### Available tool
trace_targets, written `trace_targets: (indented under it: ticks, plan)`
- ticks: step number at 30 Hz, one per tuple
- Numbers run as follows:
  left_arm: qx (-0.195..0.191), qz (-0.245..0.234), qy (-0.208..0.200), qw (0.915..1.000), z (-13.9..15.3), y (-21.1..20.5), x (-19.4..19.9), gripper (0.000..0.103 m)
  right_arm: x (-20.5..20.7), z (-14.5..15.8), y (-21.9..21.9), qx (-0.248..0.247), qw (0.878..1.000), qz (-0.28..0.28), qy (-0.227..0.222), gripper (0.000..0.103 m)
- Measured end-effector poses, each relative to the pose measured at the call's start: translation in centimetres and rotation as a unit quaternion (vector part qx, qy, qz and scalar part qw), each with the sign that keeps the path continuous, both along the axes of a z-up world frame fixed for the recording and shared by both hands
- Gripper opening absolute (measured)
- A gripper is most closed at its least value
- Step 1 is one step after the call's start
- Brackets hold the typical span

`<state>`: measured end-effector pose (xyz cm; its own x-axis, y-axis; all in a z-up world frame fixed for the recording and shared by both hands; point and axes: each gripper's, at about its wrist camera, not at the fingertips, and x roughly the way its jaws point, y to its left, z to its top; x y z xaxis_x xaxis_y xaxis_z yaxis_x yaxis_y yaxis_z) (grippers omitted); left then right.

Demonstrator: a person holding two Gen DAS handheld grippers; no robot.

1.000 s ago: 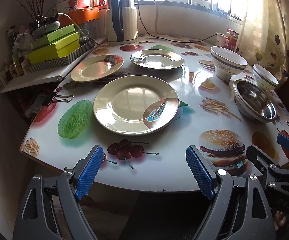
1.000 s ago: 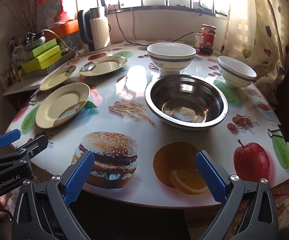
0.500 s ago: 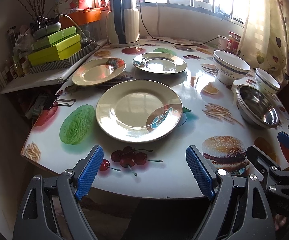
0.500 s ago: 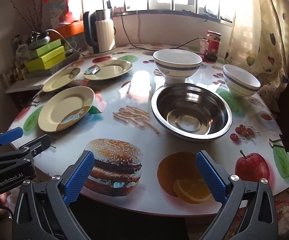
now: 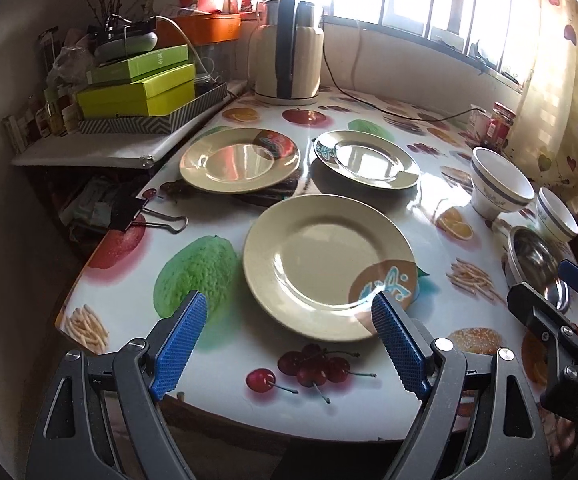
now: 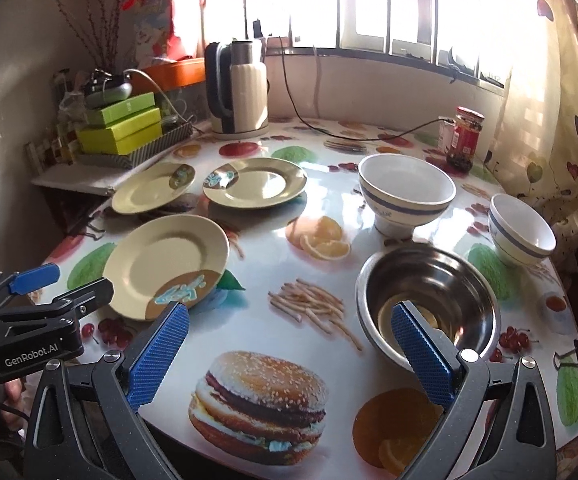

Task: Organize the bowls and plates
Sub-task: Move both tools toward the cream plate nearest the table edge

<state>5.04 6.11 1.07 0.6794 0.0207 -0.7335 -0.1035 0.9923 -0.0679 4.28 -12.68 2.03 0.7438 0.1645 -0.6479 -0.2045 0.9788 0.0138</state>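
At the bottom of the left wrist view, the left gripper [image 5: 289, 344] hangs over the near edge of the table [image 5: 225, 396], its jaws wide apart and holding nothing. Just beyond them, in the middle of the frame, lies the nearest plate [image 5: 321, 268], cream with a brown and blue patch; the right blue pad overlaps its near rim in the picture, though whether it touches cannot be told. Further back, two more plates sit side by side and apart: the left far plate [image 5: 241, 166] and the right far plate [image 5: 369, 160]. A black binder clip [image 5: 137, 212] lies at the left edge of the table.

At the bottom of the right wrist view, the right gripper [image 6: 289, 356] also has its jaws spread wide and empty, above a printed hamburger. Its right pad stands in front of the steel bowl [image 6: 429, 300] at lower right. Beyond that bowl, in the right half of the frame, stand the large white bowl [image 6: 407, 194] and, further right, the small white bowl [image 6: 523, 232], both blue-banded, upright and apart from each other.

At the far side of the table, a kettle [image 6: 241, 88] stands at upper centre, green boxes [image 6: 121, 128] are stacked at upper left, and a red-lidded jar [image 6: 465, 136] stands at upper right near the curtain [image 6: 561, 100].
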Motion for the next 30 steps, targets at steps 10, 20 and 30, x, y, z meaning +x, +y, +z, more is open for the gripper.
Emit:
trace_targets:
  ticks: [10, 20, 30]
  plan:
    - [-0.016, 0.034, 0.002, 0.9993, 1.3, 4.6, 3.3, 0.068, 4.7, 1.5, 3.1, 0.03, 0.998, 0.045, 0.011, 0.093]
    - [-0.028, 0.081, -0.006, 0.9963, 2.4, 9.6, 7.0, 0.064, 11.1, 3.6, 7.4, 0.037, 0.993, 0.108, 0.026, 0.087]
    - [-0.071, 0.088, 0.011, 0.9935, 1.7, 13.5, 11.6, 0.064, 19.6, 2.9, 11.1, 0.062, 0.986, 0.141, 0.065, 0.077]
